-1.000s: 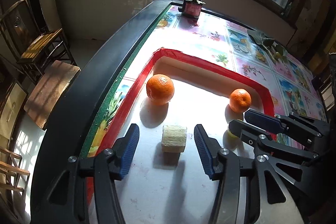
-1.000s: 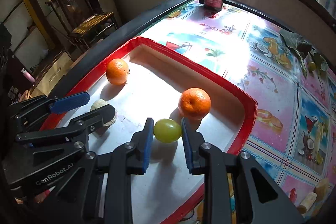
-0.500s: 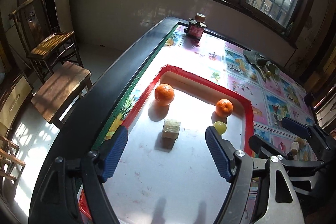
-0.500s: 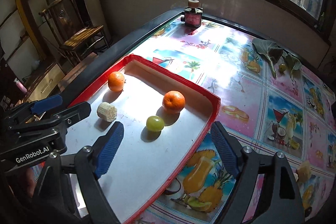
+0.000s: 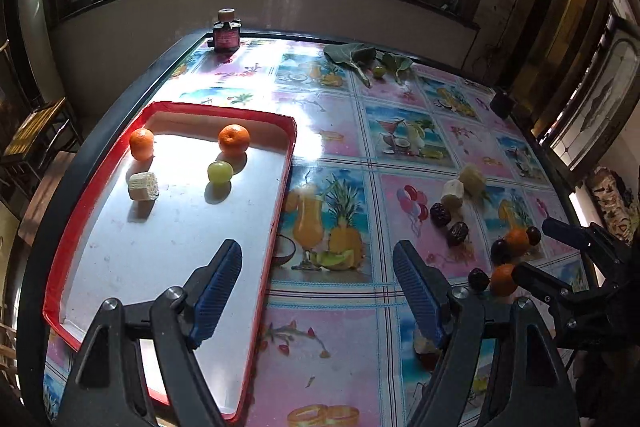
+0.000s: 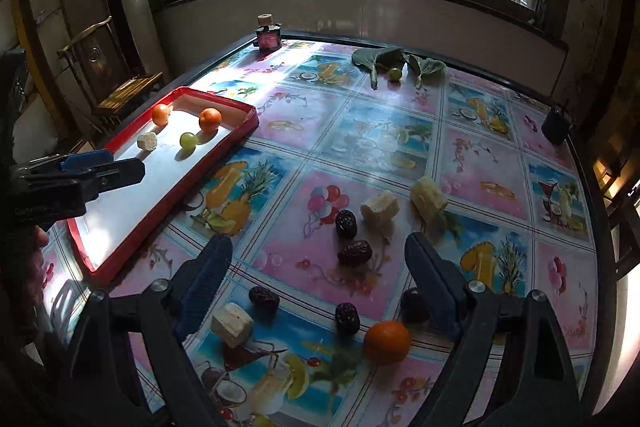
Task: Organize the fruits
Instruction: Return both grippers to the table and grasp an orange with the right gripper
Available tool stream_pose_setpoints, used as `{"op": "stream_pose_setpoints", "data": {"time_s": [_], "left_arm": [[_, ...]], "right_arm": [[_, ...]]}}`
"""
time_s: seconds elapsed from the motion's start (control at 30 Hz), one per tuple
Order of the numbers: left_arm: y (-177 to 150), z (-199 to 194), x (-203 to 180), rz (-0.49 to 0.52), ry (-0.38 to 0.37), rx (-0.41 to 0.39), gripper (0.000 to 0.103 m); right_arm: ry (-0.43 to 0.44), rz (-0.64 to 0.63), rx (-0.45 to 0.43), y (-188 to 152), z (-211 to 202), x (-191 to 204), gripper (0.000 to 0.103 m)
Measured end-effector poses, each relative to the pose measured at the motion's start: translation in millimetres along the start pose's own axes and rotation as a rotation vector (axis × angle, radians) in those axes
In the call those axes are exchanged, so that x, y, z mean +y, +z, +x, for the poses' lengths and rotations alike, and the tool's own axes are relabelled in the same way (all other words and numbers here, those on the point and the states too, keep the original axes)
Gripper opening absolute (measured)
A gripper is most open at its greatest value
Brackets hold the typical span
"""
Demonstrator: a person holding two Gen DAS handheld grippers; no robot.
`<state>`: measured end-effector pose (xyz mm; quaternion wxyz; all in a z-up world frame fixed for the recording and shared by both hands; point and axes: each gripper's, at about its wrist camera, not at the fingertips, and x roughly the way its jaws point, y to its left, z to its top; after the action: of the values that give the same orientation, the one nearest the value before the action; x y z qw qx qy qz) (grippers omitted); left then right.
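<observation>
A red-rimmed tray [image 5: 286,183] [image 6: 168,203] at the table's left holds two oranges [image 5: 234,139], a green grape [image 5: 220,171] [image 6: 188,140] and a pale cut chunk [image 5: 143,185]. My left gripper [image 5: 316,291] is open and empty, above the tray's right rim. My right gripper [image 6: 318,285] is open and empty over loose fruit on the cloth: several dark dates [image 6: 354,253], an orange [image 6: 386,342], and pale chunks [image 6: 380,207]. The right gripper's fingers [image 5: 568,231] show at the left view's right edge.
A patterned fruit-print cloth [image 6: 380,143] covers the table. A dark jar [image 5: 226,35] stands at the far edge. Green leaves with a grape [image 6: 395,73] lie at the back. A small dark box [image 6: 555,125] sits far right. A wooden chair [image 6: 116,83] stands left of the table.
Both grippers pulled back and up from the tray and swung right. The right gripper opened and left the green grape in the tray; the left one left the pale chunk.
</observation>
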<state>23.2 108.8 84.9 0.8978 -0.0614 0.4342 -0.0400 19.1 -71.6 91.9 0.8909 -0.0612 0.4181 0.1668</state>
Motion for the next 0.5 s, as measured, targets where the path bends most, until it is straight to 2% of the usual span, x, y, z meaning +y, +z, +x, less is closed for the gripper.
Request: {"op": "stream_pose_setpoints", "data": {"time_s": [0.17, 0.33, 0.43, 0.5], "left_arm": [[-13.6, 9.9, -27.5, 0.034, 0.003, 0.035, 0.078], [-33.4, 8.4, -43.8, 0.068, 0.015, 0.058, 0.078], [-44.6, 8.0, -54.1, 0.112, 0.029, 0.076, 0.078], [-50.5, 7.0, -58.8, 0.134, 0.042, 0.078, 0.078]], "right_arm": [[0.006, -0.007, 0.073, -47.1, 2.9, -40.7, 0.087], [0.062, 0.007, 0.097, -61.6, 15.6, -48.9, 0.081], [0.107, -0.009, 0.11, -62.3, 23.4, -45.4, 0.072], [0.138, -0.011, 0.131, -62.4, 30.0, -43.2, 0.061]]}}
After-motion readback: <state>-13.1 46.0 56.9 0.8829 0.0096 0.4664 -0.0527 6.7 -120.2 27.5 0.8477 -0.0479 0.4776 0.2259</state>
